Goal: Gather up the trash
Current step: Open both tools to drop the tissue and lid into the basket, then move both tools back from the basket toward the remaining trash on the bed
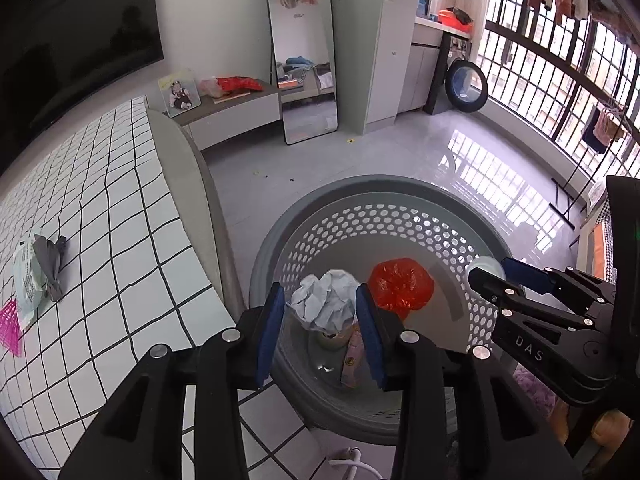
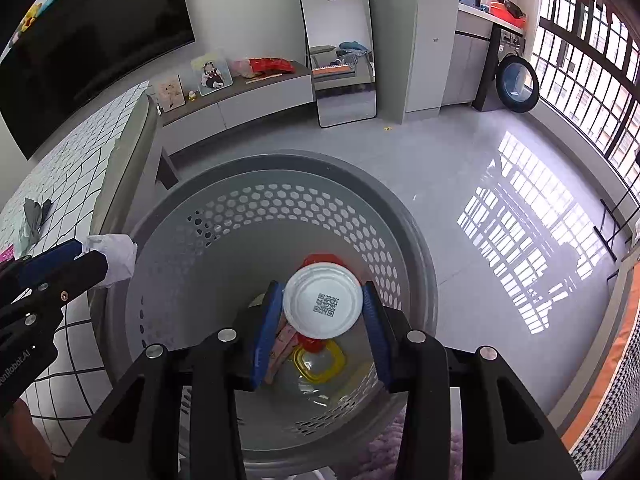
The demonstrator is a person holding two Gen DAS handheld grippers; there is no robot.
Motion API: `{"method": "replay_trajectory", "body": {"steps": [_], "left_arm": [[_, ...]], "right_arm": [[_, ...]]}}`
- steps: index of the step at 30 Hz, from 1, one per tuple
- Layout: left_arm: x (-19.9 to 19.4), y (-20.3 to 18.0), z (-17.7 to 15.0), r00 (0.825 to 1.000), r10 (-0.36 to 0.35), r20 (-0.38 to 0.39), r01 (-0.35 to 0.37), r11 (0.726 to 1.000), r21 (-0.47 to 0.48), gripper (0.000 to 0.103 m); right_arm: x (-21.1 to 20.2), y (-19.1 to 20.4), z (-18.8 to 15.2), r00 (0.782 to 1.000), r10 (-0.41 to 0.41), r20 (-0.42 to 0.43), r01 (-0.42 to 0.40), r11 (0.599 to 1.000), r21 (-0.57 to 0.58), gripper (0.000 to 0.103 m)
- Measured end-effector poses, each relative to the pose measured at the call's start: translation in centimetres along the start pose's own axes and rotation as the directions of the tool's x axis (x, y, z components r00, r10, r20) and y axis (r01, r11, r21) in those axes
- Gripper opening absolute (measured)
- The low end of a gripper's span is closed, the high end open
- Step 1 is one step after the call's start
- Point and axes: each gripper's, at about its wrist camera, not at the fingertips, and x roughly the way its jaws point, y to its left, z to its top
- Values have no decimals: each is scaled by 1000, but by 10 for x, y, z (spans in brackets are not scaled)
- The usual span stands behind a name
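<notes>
Lying on the table (image 1: 120, 200), far left: we see a pink mesh piece (image 1: 10, 324), a white packet (image 1: 26, 280) and a grey crumpled scrap (image 1: 50, 264) on the squared cloth; the scrap rests partly on the packet.
Left gripper (image 1: 320, 292): we see its blue fingers narrow, pressing from both sides on a crumpled paper ball (image 1: 324, 304).
Paper ball, place: we find it in the air above the grey basket (image 1: 360, 188), near the basket's left side.
Basket: it stands on the floor just beside the table edge; its inner wall has many small holes.
Basket, inside: we see a red plastic wrapper (image 1: 402, 286), a pink packet (image 2: 280, 348) and a yellow-rimmed clear piece (image 2: 320, 360) on the bottom.
Right gripper (image 2: 323, 300): we see its fingers narrow, holding a white round cup (image 2: 322, 306) by its sides; the bottom with a printed square code faces the camera.
White cup, place: above the middle of the basket, over the red wrapper.
</notes>
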Motion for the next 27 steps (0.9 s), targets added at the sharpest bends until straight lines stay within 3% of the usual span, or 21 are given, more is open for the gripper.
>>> {"method": "replay_trajectory", "body": {"steps": [2, 3, 19, 27], "left_arm": [[0, -2, 1, 1000, 3, 0, -3, 1000, 2, 49], [-1, -2, 1, 1000, 6, 1, -6, 1000, 4, 50], [-14, -10, -3, 998, 51, 22, -51, 999, 1, 78], [-27, -4, -5, 997, 55, 49, -54, 998, -25, 94]], "right_arm": [[-4, -3, -1, 1000, -1, 16, 1, 1000, 8, 58], [-7, -6, -2, 1000, 3, 26, -4, 1000, 15, 60], [-18, -13, -13, 999, 21, 30, -22, 999, 44, 61], [-33, -12, -16, 999, 3, 52, -5, 999, 37, 66]]}}
